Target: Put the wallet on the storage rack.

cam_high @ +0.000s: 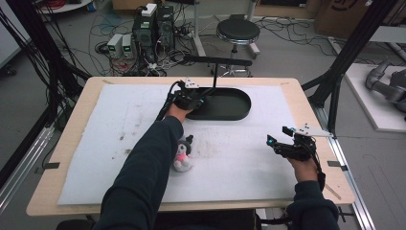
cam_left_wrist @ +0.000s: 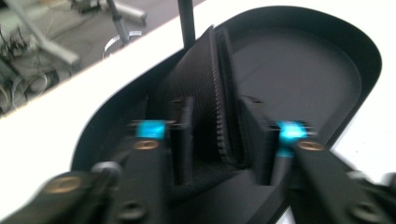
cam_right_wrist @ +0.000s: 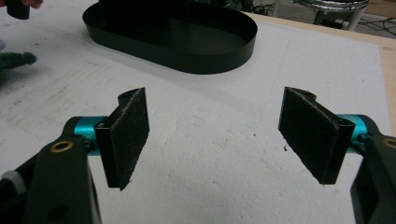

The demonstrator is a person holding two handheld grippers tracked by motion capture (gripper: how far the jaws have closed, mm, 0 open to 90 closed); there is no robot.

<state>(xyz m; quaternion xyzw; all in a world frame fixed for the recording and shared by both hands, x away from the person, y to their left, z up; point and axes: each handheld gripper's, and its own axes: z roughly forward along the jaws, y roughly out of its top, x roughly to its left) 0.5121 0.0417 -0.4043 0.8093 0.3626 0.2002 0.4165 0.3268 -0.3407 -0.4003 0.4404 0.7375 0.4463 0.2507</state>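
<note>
Nearest the person, left of centre on the white mat [cam_high: 143, 115], a small plush toy [cam_high: 183, 154] lies just beside the left sleeve [cam_high: 143, 172], apart from both grippers. At the near right, the right gripper [cam_high: 282, 142] is held above the mat, well apart from everything else; in the right gripper view its jaws stand wide apart with only bare mat between them, holding nothing. Farther off, the left arm reaches over the mat to the near left end of the black oval tray [cam_high: 239, 112], which lies at the far middle of the mat. There the left gripper [cam_high: 194, 101] is at the tray's rim. In the left gripper view [cam_left_wrist: 219, 135] its jaws stand about half open on either side of a dark ribbed flat piece [cam_left_wrist: 205, 93] that stands on edge inside the tray [cam_left_wrist: 299, 74]; the picture is blurred, and the pads do not seem to press on it. A thin black post [cam_high: 215, 76] rises from the tray's far side. Beyond the table stand a round stool [cam_high: 238, 31] and boxes with cables on the floor.
</note>
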